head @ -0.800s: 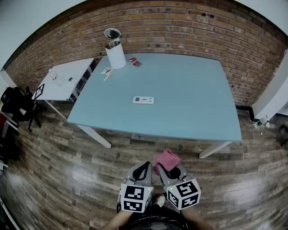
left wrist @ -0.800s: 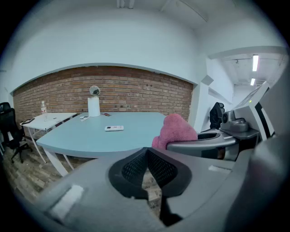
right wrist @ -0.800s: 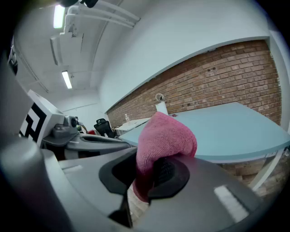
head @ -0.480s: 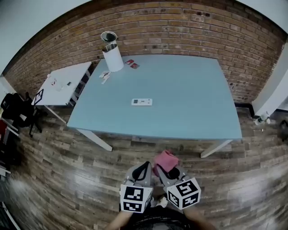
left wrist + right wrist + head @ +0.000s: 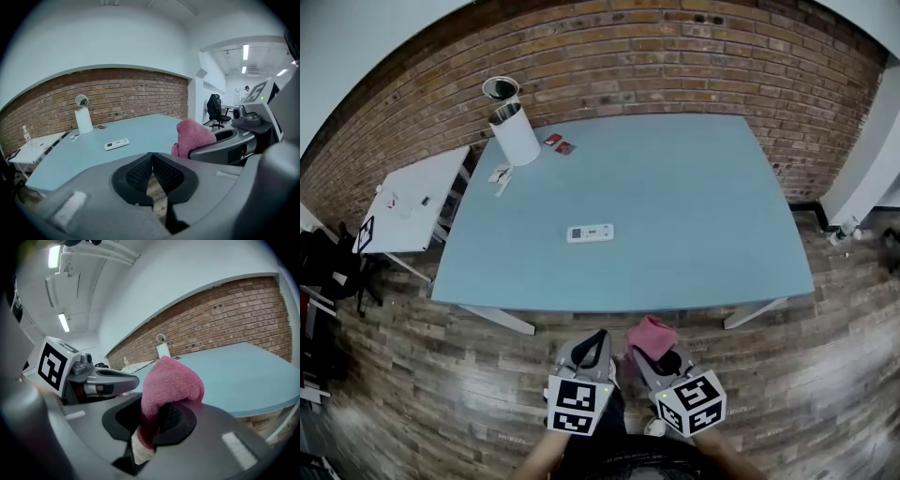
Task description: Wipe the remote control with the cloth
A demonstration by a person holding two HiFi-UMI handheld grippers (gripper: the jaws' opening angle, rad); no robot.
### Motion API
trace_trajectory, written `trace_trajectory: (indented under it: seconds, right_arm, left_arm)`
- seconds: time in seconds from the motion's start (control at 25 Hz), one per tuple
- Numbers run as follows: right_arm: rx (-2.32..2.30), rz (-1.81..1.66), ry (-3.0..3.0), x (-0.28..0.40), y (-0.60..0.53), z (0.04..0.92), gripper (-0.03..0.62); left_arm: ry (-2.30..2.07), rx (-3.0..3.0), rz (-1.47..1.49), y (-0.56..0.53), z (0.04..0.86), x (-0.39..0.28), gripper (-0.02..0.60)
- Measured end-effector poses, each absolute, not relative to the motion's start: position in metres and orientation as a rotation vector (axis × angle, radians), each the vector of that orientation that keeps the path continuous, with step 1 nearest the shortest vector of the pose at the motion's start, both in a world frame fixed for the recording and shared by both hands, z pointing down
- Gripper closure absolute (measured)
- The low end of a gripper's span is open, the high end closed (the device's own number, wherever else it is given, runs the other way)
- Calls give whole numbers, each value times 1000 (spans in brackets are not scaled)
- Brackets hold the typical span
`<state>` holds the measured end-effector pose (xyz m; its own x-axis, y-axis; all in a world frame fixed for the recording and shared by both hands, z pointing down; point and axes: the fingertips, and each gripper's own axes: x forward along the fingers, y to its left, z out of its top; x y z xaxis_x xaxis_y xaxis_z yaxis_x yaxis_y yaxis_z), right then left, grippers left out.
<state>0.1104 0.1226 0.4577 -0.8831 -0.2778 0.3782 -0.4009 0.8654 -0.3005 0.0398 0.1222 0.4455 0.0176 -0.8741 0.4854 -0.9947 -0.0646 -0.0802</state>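
A pale blue table (image 5: 694, 216) is seen from above, set against a brick wall (image 5: 675, 56) on a wooden floor (image 5: 422, 375). A white remote control (image 5: 590, 232) is laid flat on the table, a little left of its middle. Two claws are held side by side over the floor, just short of the table's near edge and well apart from the remote control. The left claw (image 5: 600, 339) is closed, pads pressed together with nothing between them. The right claw (image 5: 649, 352) is clamped on a pink cloth (image 5: 652, 333), which is bunched up above the pads. At the table's far left corner a white cylinder (image 5: 514, 134) is stood upright, with a small round mirror (image 5: 500, 88) behind it.
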Motion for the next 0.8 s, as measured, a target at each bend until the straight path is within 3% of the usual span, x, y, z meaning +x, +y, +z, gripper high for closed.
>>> trace_trajectory:
  seconds: [0.32, 0.8]
  right_arm:
    - [599, 549, -2682, 60, 63, 458, 531]
    - [719, 531, -2619, 7, -5, 448, 531]
  left_arm:
    - [-1743, 2146, 809, 58, 463, -25, 506]
    - [-1097, 2378, 1425, -31, 512, -86, 390]
